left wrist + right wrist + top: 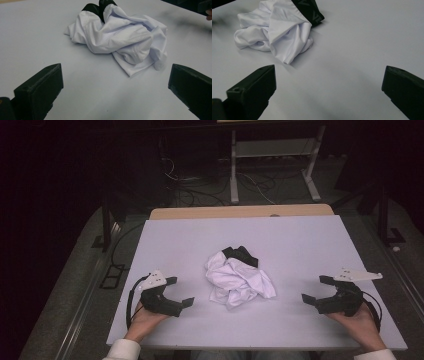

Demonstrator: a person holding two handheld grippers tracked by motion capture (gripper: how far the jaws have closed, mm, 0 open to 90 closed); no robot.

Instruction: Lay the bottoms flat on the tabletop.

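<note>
A crumpled white garment [239, 279] with a black band [241, 255] at its far end lies in a heap at the middle of the white table [280, 235]. My left gripper [179, 291] rests near the front left, open, jaws pointing toward the heap with nothing between them. My right gripper [315, 290] sits at the front right, open too and empty, facing the heap. In the left gripper view the garment [120, 37] lies ahead between the spread jaws. The right gripper view has the garment [277, 30] ahead to the left, its black band [310, 11] lettered in grey.
The table's wooden far edge [240, 212] shows beyond the white top. Behind it the dark floor carries cables [200, 195] and a white metal frame [272, 165]. Bare tabletop surrounds the heap on all sides.
</note>
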